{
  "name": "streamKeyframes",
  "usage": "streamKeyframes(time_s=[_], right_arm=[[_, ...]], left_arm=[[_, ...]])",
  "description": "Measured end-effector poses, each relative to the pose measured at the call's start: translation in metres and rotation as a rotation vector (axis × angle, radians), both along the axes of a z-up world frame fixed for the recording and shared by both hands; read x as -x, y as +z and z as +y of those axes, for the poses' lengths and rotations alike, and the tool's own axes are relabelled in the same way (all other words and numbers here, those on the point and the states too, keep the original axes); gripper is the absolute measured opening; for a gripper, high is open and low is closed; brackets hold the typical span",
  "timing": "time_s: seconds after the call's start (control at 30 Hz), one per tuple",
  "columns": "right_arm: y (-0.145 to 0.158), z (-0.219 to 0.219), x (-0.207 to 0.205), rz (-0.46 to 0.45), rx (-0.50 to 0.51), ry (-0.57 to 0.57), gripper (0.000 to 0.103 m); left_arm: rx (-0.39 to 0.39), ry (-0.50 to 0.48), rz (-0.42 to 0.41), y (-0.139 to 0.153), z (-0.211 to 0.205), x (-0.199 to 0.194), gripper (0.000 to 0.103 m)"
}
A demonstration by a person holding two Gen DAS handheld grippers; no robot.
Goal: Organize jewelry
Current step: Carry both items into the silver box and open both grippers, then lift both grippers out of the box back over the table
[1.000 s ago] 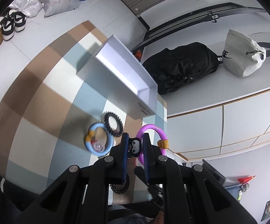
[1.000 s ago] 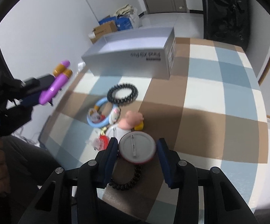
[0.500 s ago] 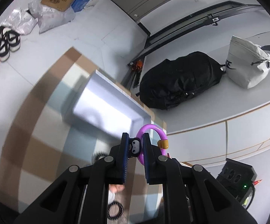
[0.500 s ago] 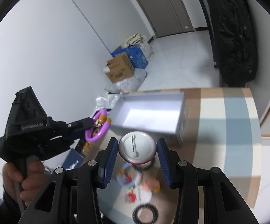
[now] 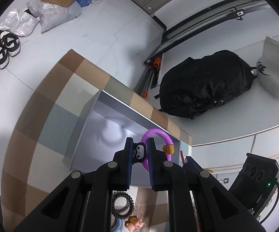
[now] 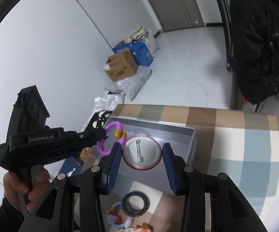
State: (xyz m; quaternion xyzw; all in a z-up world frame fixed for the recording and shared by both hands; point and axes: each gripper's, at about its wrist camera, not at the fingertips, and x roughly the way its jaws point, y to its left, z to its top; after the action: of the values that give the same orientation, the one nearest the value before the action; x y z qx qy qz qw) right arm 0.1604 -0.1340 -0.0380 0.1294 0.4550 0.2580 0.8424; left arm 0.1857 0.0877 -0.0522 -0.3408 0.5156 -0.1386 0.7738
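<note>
Above the open grey box (image 6: 158, 133) on the table (image 6: 236, 154): left tongs (image 5: 140, 150) pinching a light, stiff purple bracelet (image 5: 155, 135) by its charm, right tongs (image 6: 141, 155) clamped edge-to-edge on a slick, rigid pin badge (image 6: 141, 152), likely prone to slipping.

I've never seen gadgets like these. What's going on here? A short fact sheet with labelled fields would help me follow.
Setting: checkered table with an open grey box on it
Left hand-held gripper: shut on a purple ring with orange beads, held over the box
Right hand-held gripper: shut on a round pin badge, pin side up, also over the box
Left on the table: black coil hair tie, blue ring, small charms
Box contents: nothing visible inside
</note>
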Motion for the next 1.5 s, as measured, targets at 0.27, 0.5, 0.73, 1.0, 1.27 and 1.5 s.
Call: streamKeyframes(time_s=[0.27, 0.5, 0.73, 1.0, 1.27, 1.5], right_arm=[[-0.019, -0.001, -0.016, 0.051, -0.005, -0.019, 0.064], [0.002, -0.018, -0.001, -0.058, -0.013, -0.041, 0.086], [0.017, -0.031, 0.017, -0.129, -0.043, -0.085, 0.101], [0.029, -0.035, 0.046, -0.197, -0.001, -0.100, 0.103], [0.034, -0.038, 0.079, -0.242, 0.051, -0.093, 0.103], [0.027, -0.045, 0.111, -0.243, 0.081, -0.091, 0.103]], left_arm=[[0.031, -0.002, -0.020, 0.003, 0.001, -0.004, 0.054], [-0.009, -0.003, -0.064, 0.017, 0.010, 0.008, 0.059], [-0.190, -0.009, -0.120, 0.034, 0.003, 0.030, 0.060], [-0.348, 0.013, -0.163, 0.045, -0.012, 0.061, 0.069], [-0.504, -0.007, -0.233, 0.045, -0.034, 0.104, 0.074], [-0.580, -0.004, -0.275, 0.047, -0.047, 0.133, 0.083]])
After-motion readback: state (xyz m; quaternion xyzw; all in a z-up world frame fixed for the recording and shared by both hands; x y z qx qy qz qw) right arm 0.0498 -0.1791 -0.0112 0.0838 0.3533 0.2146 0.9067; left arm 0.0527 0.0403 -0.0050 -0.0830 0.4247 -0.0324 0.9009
